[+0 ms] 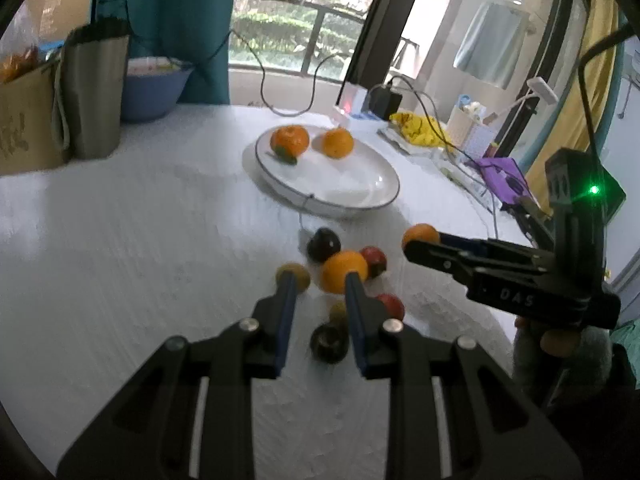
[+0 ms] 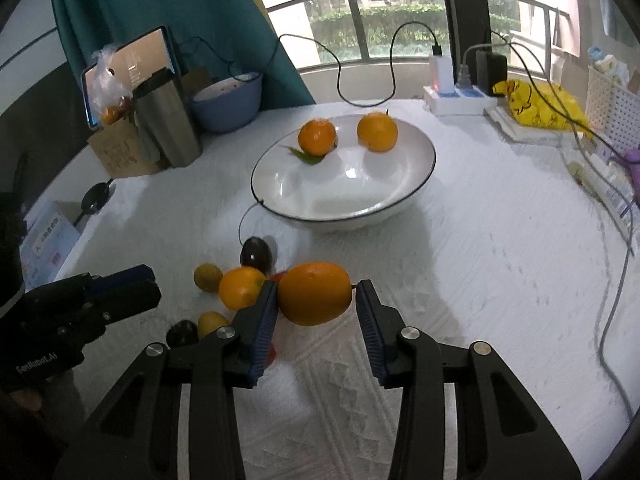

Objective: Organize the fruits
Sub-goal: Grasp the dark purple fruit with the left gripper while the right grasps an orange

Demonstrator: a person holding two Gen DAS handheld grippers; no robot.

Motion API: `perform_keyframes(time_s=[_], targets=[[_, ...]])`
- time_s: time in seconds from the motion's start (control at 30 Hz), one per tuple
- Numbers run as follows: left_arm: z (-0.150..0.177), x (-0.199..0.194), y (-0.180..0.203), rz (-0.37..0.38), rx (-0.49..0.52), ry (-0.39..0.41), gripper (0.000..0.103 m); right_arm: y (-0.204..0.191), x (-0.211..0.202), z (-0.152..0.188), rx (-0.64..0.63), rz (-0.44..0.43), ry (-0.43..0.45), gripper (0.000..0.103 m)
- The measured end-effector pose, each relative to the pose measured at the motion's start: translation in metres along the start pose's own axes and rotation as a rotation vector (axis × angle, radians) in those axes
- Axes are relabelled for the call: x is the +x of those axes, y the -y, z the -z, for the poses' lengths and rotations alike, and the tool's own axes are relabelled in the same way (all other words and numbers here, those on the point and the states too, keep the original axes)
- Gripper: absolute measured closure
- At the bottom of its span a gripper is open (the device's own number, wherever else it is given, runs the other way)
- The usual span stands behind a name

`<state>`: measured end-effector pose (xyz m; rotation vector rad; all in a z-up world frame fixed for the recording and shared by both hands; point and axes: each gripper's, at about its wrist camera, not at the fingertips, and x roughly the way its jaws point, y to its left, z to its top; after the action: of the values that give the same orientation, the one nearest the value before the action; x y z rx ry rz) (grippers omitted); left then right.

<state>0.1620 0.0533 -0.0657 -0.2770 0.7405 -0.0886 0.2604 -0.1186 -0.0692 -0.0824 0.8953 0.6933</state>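
A white plate [image 2: 400, 196] [image 1: 372, 188] holds two oranges [image 2: 317, 137] [image 2: 377, 133]. My right gripper [image 2: 316, 292] is shut on a third orange [image 2: 316, 294], held just above the white cloth in front of the plate; that orange shows at the gripper's tip in the left wrist view [image 1: 420, 235]. A cluster of small fruits lies left of it: an orange [image 2: 240, 288] [image 1: 344, 272], dark plums [image 2: 256, 255] [image 1: 323, 244] [image 1: 329, 343], yellow-green ones [image 2: 208, 277] [image 1: 294, 276] and red ones [image 1: 374, 261]. My left gripper [image 1: 320, 280] is open and empty, hovering over the cluster.
A steel tumbler [image 2: 168, 120], a blue bowl [image 2: 228, 104], a cardboard box [image 2: 116, 152] and a tablet stand at the back left. A power strip [image 2: 460, 98], cables, a yellow bag [image 2: 540, 106] and a white basket line the back right.
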Motion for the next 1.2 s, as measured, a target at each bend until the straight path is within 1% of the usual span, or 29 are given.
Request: perform_keyframes(time_s=[0.17, 0.23, 0.33, 0.4, 0.47, 0.5, 0.6, 0.67, 0.73, 0.83, 1.07, 1.13, 1.17, 1.2], targets=[[0.000, -0.001, 0.002, 0.004, 0.016, -0.003, 0.077, 0.002, -0.005, -0.004, -0.008, 0.008, 0.015, 0.060], [0.005, 0.000, 0.002, 0.010, 0.018, -0.023, 0.077, 0.004, -0.006, -0.004, -0.005, 0.010, 0.017, 0.060], [0.012, 0.004, 0.001, -0.004, 0.015, -0.058, 0.076, 0.005, -0.005, -0.001, 0.006, 0.012, 0.013, 0.060], [0.017, 0.008, 0.001, -0.032, 0.022, -0.078, 0.073, 0.006, -0.005, 0.001, 0.012, 0.011, 0.010, 0.060], [0.020, 0.008, 0.000, -0.050, 0.020, -0.079, 0.071, 0.006, -0.005, 0.003, 0.014, 0.010, 0.006, 0.060], [0.021, 0.009, 0.000, -0.050, 0.022, -0.081, 0.066, 0.006, -0.005, 0.004, 0.015, 0.009, 0.005, 0.060], [0.023, 0.007, 0.002, -0.047, 0.022, -0.082, 0.064, 0.007, -0.006, 0.005, 0.017, 0.010, 0.006, 0.060], [0.026, 0.008, 0.004, -0.045, 0.016, -0.101, 0.064, 0.007, -0.007, 0.005, 0.018, 0.011, 0.009, 0.060], [0.030, 0.015, 0.004, -0.043, 0.007, -0.141, 0.064, 0.008, -0.008, 0.005, 0.020, 0.010, 0.012, 0.060], [0.034, 0.024, 0.002, -0.068, -0.008, -0.169, 0.064, 0.008, -0.008, 0.005, 0.022, 0.008, 0.011, 0.060], [0.027, 0.034, 0.003, -0.079, 0.000, -0.152, 0.064, 0.009, -0.008, 0.006, 0.026, 0.006, 0.011, 0.060], [0.026, 0.036, 0.004, -0.081, 0.006, -0.148, 0.065, 0.010, -0.009, 0.006, 0.030, 0.006, 0.014, 0.060], [0.025, 0.037, 0.003, -0.086, 0.004, -0.148, 0.073, 0.011, -0.009, 0.006, 0.032, 0.006, 0.014, 0.060], [0.025, 0.038, 0.003, -0.085, 0.001, -0.151, 0.075, 0.011, -0.010, 0.006, 0.033, 0.007, 0.015, 0.060]])
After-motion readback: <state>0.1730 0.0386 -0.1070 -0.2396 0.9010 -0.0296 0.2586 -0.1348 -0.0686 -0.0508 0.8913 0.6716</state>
